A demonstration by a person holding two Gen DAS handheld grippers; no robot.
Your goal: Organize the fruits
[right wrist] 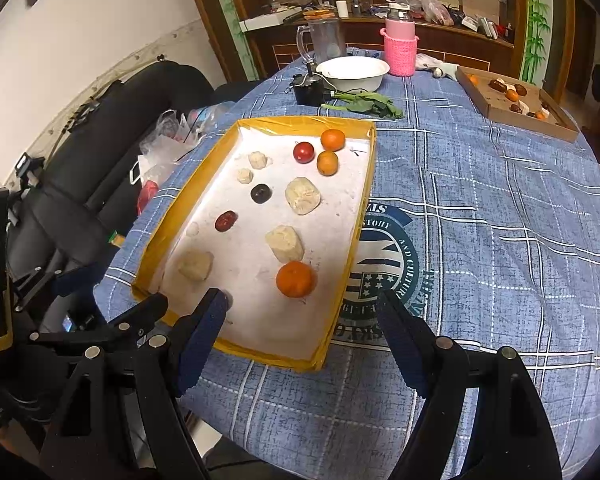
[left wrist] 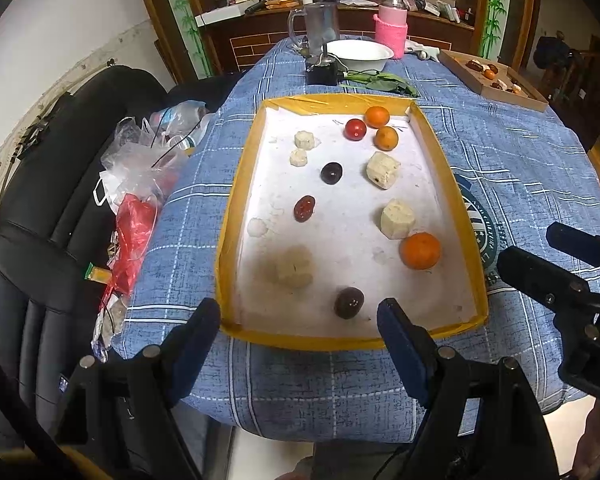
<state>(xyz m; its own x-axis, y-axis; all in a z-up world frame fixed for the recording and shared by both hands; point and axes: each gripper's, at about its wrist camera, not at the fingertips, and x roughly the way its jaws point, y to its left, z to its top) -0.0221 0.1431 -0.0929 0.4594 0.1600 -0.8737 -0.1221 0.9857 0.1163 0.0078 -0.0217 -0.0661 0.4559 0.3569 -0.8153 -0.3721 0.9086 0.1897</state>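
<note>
Both grippers hang above the near edge of the worktop, jaws spread wide and holding nothing. Our left gripper (left wrist: 300, 324) points down over the near wall of the yellow-rimmed tray (left wrist: 228, 216), and our right gripper (right wrist: 304, 316) sits off that tray's near right corner, over the blue checked cloth (right wrist: 480, 240).

The fruits lie loose on the tray's white floor. We count 3 oranges: 1 large orange (left wrist: 420, 251) near the right wall and 2 smaller ones at the far end beside a red fruit (left wrist: 355, 129). A dark plum (left wrist: 349, 302) lies closest to us, just inside the near wall, with another dark fruit (left wrist: 331, 173) and a reddish date (left wrist: 304, 208) further up the middle. Several pale peeled chunks are scattered among them.

What the coming move turns on, as we judge it: the dark plum sits straight ahead of the left gripper, almost between its fingertips in line, so the left hand is clearly nearer to it. From the right wrist view the plum is mostly hidden behind the right gripper's left finger. The large orange lies ahead and slightly left of the right gripper, which makes it that hand's natural pick. Both are roundish, so no long axis dictates the wrist angle.

A second cardboard tray (right wrist: 556, 124) with a few fruits stands well apart at the far right.
</note>
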